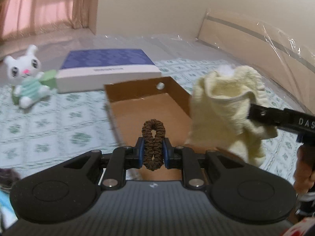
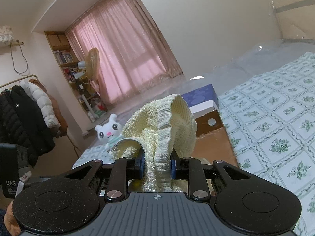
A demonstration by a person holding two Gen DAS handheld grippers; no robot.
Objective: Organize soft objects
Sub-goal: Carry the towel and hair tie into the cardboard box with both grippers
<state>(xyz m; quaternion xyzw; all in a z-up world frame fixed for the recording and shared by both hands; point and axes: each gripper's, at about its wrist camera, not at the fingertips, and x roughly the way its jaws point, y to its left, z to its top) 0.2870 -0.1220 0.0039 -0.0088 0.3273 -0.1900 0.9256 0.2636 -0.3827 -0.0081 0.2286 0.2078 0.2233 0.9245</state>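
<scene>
1. Our left hand-held gripper (image 1: pixel 153 150) is clamped on a brown hair scrunchie (image 1: pixel 153 143), squeezed into a narrow loop between the blue pads and standing up out of them.
2. Our right hand-held gripper (image 2: pixel 157 166) is clamped on a pale yellow towel (image 2: pixel 165 125), which bunches up above the fingers and hangs below them; in the left wrist view the same towel (image 1: pixel 226 106) hangs at 3 o'clock from the scrunchie.
3. Just beyond the scrunchie, at 12 o'clock, we see an open brown cardboard box (image 1: pixel 137 92) lying on the bed (image 1: pixel 59 122), with a round hole in its far wall.
4. Behind the box at 11 o'clock lies a flat blue-and-white box (image 1: pixel 106 70); at 10 o'clock a white plush rabbit (image 1: pixel 25 76) in a green striped top sits on the bed, touching a green block (image 1: pixel 50 79).
5. The bed carries a white cover with a green floral grid; clear plastic sheeting (image 1: pixel 265 45) wraps the headboard at 2 o'clock.
6. Farther out in the right wrist view, pink curtains (image 2: pixel 122 47) cover the window at 12 o'clock, a bookshelf (image 2: pixel 63 59) and a fan (image 2: pixel 92 63) stand at 10 o'clock, and jackets (image 2: pixel 23 118) hang on a rail at 9 o'clock.
</scene>
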